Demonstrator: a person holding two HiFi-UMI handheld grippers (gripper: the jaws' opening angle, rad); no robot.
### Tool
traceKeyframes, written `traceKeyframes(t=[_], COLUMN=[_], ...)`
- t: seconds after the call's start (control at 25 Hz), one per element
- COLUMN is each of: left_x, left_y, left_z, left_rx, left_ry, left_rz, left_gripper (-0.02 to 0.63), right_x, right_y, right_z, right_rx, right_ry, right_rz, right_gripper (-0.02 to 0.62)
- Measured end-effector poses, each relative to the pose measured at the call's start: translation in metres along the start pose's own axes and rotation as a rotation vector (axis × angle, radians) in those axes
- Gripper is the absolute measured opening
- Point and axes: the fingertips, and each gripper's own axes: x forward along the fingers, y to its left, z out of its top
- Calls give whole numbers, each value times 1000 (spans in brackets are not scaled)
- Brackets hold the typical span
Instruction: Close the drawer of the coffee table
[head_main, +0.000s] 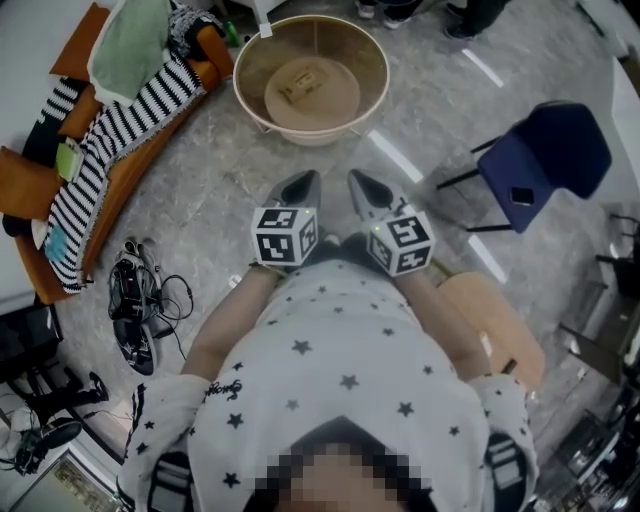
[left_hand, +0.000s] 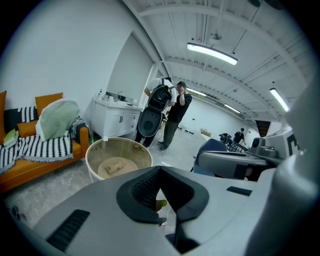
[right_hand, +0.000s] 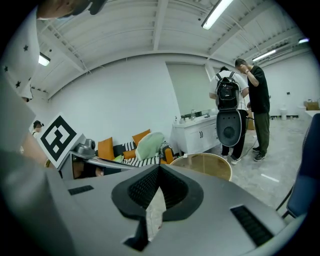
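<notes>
The coffee table (head_main: 310, 75) is a round beige tub-shaped piece on the grey floor ahead of me, with a small flat object lying on its inner shelf. I cannot make out a drawer on it from here. My left gripper (head_main: 306, 182) and right gripper (head_main: 360, 182) hang side by side in front of my body, short of the table and apart from it. Both are shut with nothing between the jaws. The table (left_hand: 118, 155) sits beyond the closed left gripper (left_hand: 159, 171) in the left gripper view. In the right gripper view its rim (right_hand: 207, 161) shows past the closed right gripper (right_hand: 159, 170).
An orange sofa (head_main: 120, 170) with a striped blanket and a green cushion runs along the left. A blue chair (head_main: 545, 150) stands at the right, with a wooden stool (head_main: 500, 320) close by my right side. Black cables (head_main: 135, 300) lie on the floor at the left. Two people (left_hand: 172, 112) stand by a white cabinet (left_hand: 117, 120).
</notes>
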Motion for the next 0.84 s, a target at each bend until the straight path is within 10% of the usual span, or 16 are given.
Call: traceKeyframes(t=[0.84], left_x=[3], left_y=[-9], left_z=[-5], left_rx=[-3], left_ry=[4], left_rz=[-18], left_gripper=[9], right_x=[-2], right_y=[2], right_z=[-1], right_rx=[-34], right_ry=[-14], right_rz=[16], right_gripper=[6])
